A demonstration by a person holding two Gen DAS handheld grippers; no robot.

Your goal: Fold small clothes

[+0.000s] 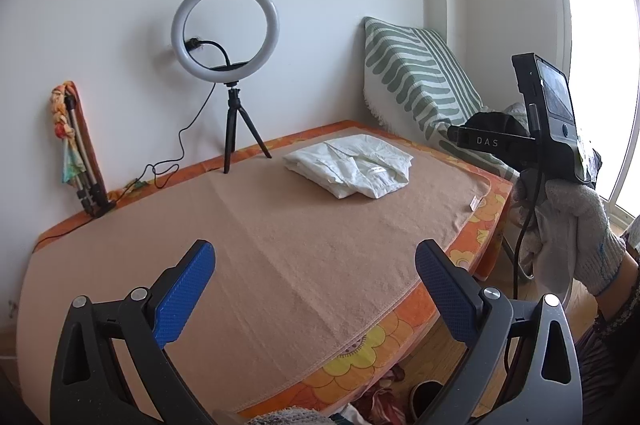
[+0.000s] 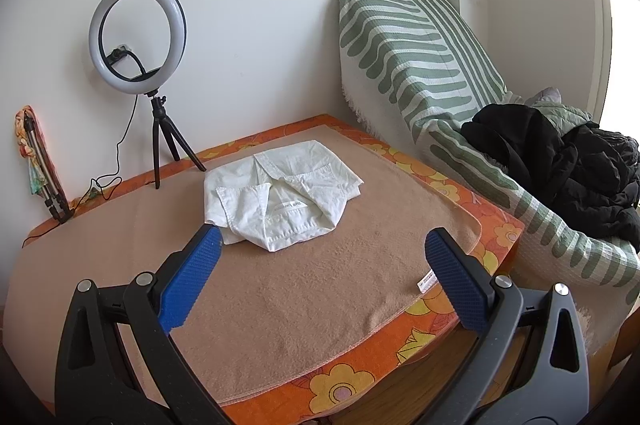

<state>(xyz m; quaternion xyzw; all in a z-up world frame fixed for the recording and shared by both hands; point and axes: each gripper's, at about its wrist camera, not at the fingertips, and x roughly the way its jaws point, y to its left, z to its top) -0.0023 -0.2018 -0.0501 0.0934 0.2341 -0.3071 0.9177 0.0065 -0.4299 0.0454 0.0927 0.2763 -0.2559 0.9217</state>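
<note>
A small white garment (image 1: 349, 163) (image 2: 280, 191) lies folded into a compact packet on the tan blanket (image 1: 280, 245) (image 2: 304, 289), toward the table's far side. My left gripper (image 1: 316, 289) hangs open over the blanket's near part, well short of the garment, with nothing between its blue pads. My right gripper (image 2: 322, 273) is open too, held just in front of the garment; its left pad (image 2: 192, 277) overlaps the garment's near corner in the right wrist view. In the left wrist view the right gripper's body (image 1: 548, 129) shows at the right, held by a gloved hand (image 1: 576, 237).
A ring light on a black tripod (image 1: 226, 65) (image 2: 140, 65) stands at the back by the wall, its cable trailing left. A folded stand with colourful cloth (image 1: 80, 153) leans at the far left. A green-striped cushion (image 2: 416, 65) and dark jacket (image 2: 560, 169) lie right of the table.
</note>
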